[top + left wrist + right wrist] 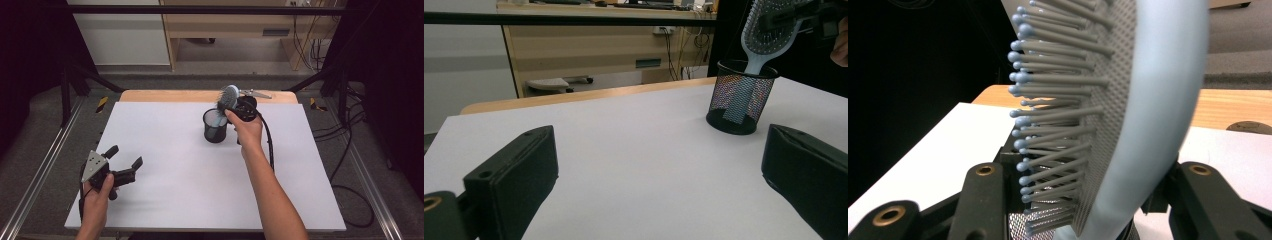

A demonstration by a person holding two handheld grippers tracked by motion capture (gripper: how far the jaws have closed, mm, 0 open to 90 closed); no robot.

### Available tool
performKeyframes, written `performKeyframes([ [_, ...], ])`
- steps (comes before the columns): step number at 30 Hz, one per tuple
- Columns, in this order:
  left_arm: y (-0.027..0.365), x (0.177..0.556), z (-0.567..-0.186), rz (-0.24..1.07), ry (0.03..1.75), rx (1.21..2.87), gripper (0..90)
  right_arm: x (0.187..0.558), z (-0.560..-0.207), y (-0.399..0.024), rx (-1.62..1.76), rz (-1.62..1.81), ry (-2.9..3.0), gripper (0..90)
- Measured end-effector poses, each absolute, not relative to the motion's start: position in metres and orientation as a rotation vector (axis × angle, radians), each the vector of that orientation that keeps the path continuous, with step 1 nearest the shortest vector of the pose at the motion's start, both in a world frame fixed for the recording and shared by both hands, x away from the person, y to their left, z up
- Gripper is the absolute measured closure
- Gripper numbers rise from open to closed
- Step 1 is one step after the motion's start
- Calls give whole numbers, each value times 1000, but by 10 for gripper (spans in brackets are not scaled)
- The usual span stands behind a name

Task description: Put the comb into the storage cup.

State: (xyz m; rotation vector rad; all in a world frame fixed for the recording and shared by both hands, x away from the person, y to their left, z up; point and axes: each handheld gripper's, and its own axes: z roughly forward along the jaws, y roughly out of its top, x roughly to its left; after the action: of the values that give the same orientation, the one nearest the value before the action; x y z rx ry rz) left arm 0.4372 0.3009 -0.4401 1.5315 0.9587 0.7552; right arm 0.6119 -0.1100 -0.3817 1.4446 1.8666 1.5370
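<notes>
One white table (190,170) stood before wooden furniture (230,25). Just beside the right gripper (239,106), clamped on a hairbrush (229,97), a mesh cup (215,127) held its handle; left gripper (125,160) gaped empty.

hairbrush (1148,100) | bristles facing left (grey pins) | between right gripper (1088,200) jaws

The left gripper (125,157) rests low at the near left, jaws spread wide and empty. The right gripper (235,104), arm outstretched, is raised at the far side, jaws clamped.
</notes>
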Motion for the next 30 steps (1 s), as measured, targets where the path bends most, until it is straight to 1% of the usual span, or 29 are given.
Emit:
performKeyframes([
  [30,301,437,-440,755,955,1533,16,613,-385,-114,1485,1546,1853,497],
])
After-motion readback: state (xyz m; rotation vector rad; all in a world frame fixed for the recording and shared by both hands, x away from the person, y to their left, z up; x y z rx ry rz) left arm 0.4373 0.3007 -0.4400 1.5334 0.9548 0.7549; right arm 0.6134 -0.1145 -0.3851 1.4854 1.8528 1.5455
